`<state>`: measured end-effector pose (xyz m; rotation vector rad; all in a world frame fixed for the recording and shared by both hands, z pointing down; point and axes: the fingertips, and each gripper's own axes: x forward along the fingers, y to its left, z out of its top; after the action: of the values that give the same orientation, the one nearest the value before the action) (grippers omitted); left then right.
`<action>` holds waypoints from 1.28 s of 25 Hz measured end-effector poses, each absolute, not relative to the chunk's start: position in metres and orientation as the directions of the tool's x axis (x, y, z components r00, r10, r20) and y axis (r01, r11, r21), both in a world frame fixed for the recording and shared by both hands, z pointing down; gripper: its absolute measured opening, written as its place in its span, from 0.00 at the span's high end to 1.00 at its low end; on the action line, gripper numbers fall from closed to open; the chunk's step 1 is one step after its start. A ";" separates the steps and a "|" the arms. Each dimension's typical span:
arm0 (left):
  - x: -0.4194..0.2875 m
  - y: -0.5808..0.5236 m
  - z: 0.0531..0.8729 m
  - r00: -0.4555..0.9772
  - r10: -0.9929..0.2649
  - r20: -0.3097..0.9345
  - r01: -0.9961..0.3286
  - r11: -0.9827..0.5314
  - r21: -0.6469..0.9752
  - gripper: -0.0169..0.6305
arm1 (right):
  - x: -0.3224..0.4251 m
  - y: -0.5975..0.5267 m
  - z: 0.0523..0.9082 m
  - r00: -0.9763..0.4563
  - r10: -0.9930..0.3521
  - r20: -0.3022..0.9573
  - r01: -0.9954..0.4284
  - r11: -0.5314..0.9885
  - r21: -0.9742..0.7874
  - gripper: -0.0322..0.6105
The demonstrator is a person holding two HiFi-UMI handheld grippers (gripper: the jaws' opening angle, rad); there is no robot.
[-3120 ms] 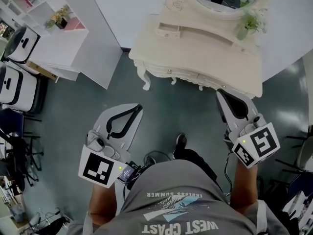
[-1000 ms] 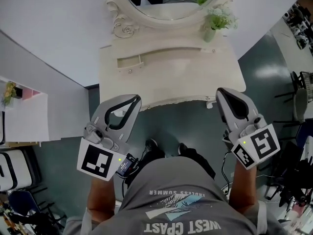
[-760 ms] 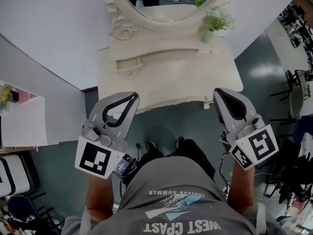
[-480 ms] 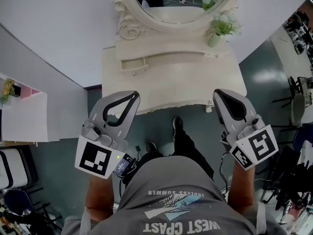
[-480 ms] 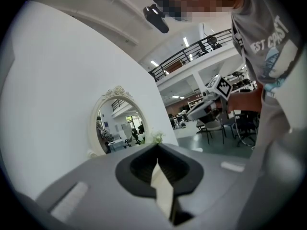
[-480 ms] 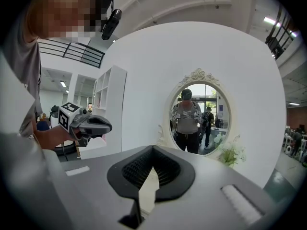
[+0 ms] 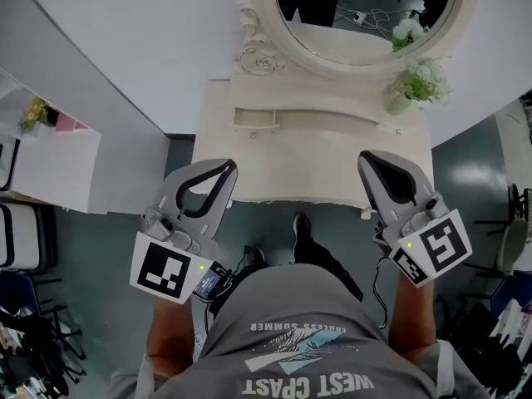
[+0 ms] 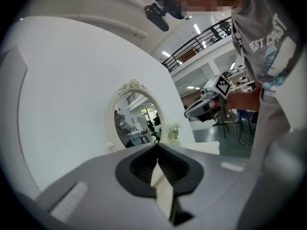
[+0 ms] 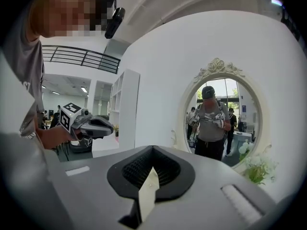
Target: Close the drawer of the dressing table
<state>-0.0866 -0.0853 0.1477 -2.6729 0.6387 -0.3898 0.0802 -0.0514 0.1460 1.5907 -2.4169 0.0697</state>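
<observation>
The cream dressing table (image 7: 316, 165) stands straight ahead against the white wall, under its oval mirror (image 7: 366, 11). On the left of its raised back shelf a small drawer (image 7: 253, 120) sticks out a little. My left gripper (image 7: 227, 166) is shut and empty, and hovers at the table's front left edge. At the front right edge my right gripper (image 7: 366, 158) is also shut and empty. Both are well short of the drawer. In the left gripper view the jaws (image 8: 157, 145) meet, and in the right gripper view (image 9: 152, 149) as well.
A small vase of flowers (image 7: 407, 94) stands on the table's right back corner. A white shelf unit (image 7: 50, 152) is to the left, with dark chairs (image 7: 17, 248) below it. The person's foot (image 7: 302, 225) is on the grey floor just before the table.
The person has walked up to the dressing table, which now sits centred and close in the head view. Both grippers stay shut and held in the same pose.
</observation>
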 end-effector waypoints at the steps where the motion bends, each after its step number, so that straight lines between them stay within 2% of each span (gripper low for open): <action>1: -0.086 -0.089 0.149 0.851 -0.493 0.182 -0.392 -0.826 -0.405 0.97 | 0.081 -0.058 0.146 -0.392 -0.891 0.230 -0.902 0.421 0.095 0.95; 13: -0.066 -0.131 0.182 0.772 -0.589 0.241 -0.515 -0.800 -0.307 0.97 | 0.103 -0.114 0.163 -0.487 -0.834 0.260 -0.851 0.520 0.072 0.95; 32: -0.038 -0.213 0.300 0.708 -0.579 0.405 -0.577 -0.804 -0.141 0.97 | 0.135 -0.183 0.236 -0.509 -0.789 0.345 -0.842 0.539 -0.012 0.95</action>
<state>-0.0380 -0.2130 0.3003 -2.8999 0.9815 -0.6887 0.1348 -0.1833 0.2365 1.3551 -2.4813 0.2558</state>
